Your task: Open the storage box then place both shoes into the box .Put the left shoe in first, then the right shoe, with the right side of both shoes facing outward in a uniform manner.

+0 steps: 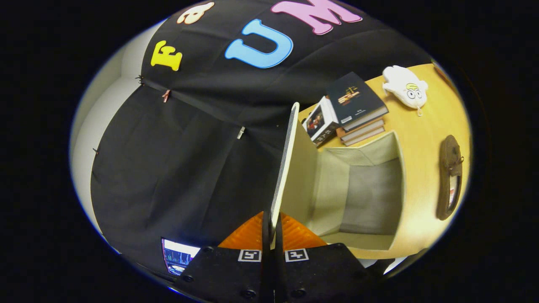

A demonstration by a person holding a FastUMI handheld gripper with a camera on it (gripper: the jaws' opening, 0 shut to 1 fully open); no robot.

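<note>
My gripper (272, 230) is shut on the thin lid (285, 168) of the storage box, one finger on each face of the panel. The lid stands swung up, edge-on to me, running away from the fingers. To its right the beige fabric box (400, 185) lies open, its inside bare. Beyond the box's far rim a brown shoe (449, 176) lies on the yellow table, apart from the box.
A stack of books (356, 107) sits on the table (421, 134) behind the box, with a smaller book (319, 122) leaning beside it. A white plush toy (405, 87) lies further back. A lit screen (179, 256) shows left of the fingers.
</note>
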